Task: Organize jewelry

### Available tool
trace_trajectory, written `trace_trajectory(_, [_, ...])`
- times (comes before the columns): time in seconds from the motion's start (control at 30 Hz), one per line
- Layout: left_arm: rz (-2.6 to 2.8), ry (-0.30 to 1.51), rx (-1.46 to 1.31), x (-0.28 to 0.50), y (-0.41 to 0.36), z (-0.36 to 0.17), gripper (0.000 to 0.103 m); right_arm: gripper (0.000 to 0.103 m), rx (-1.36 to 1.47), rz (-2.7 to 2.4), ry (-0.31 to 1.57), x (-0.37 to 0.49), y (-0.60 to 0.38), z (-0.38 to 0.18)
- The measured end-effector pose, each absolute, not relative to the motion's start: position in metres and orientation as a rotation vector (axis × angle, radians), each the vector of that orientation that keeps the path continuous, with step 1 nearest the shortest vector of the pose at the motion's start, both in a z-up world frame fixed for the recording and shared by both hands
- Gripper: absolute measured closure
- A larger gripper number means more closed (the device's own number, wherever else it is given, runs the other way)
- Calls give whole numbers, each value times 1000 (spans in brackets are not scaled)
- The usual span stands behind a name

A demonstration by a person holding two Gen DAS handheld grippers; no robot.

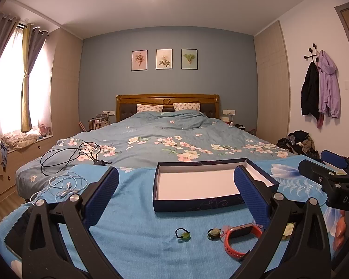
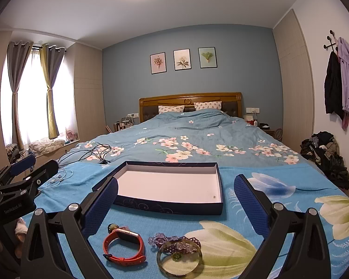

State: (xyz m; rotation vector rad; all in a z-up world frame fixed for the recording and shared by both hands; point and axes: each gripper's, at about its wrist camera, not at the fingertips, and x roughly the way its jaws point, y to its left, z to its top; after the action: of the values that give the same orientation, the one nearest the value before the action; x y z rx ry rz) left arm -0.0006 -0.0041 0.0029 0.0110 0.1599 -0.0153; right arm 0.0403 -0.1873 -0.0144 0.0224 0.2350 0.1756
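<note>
An open dark blue box (image 1: 197,183) (image 2: 169,186) with a white inside lies empty on the blue floral cloth. Near me lie a red-strap watch (image 1: 242,237) (image 2: 124,246), a small black cord with a green stone (image 1: 183,234), a round green pendant (image 1: 214,233) (image 2: 112,227), a purple bead bracelet (image 2: 174,244) and a pale bangle (image 2: 179,259). My left gripper (image 1: 176,197) is open and empty above the small pieces. My right gripper (image 2: 175,205) is open and empty above the watch and bangle.
The cloth (image 2: 256,209) covers the foot of a bed (image 1: 174,137). A black cable (image 1: 69,158) and white earphones (image 1: 65,186) lie at the left. A dark phone (image 1: 18,232) lies at the cloth's left edge. Clothes are piled by the right wall (image 2: 325,158).
</note>
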Motion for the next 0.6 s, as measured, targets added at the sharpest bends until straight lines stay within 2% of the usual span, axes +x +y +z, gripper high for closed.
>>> trace_trajectory(0.6, [-80, 228, 26, 11, -6, -6, 6, 7, 22, 186, 285, 46, -193, -18])
